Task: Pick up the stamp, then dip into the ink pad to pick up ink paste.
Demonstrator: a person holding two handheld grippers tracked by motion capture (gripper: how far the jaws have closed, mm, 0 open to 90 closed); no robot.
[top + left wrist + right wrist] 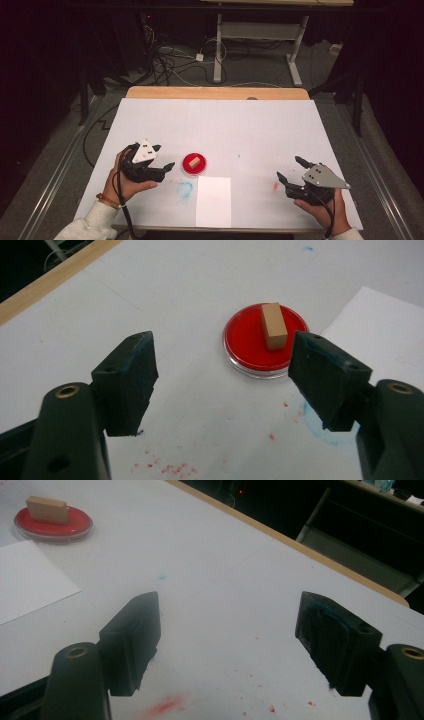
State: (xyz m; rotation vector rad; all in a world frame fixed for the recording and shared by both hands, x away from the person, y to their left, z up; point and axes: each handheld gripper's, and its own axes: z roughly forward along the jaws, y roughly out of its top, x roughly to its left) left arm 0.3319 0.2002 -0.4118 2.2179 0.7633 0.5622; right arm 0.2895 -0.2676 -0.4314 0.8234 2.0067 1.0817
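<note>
A small wooden block [195, 161] lies on a round red dish [193, 163] near the middle of the white bench [250, 130]. The left gripper [162, 159] sits at 9 o'clock from the dish, just beside it, with its jaws wide apart and holding nothing. The right gripper [291, 169] rests far off at 3 o'clock, jaws also spread and holding nothing. A white sheet of paper [214, 201] lies at 5 o'clock from the dish. A blue smudge [184, 189] sits at 6 o'clock from the dish.
</note>
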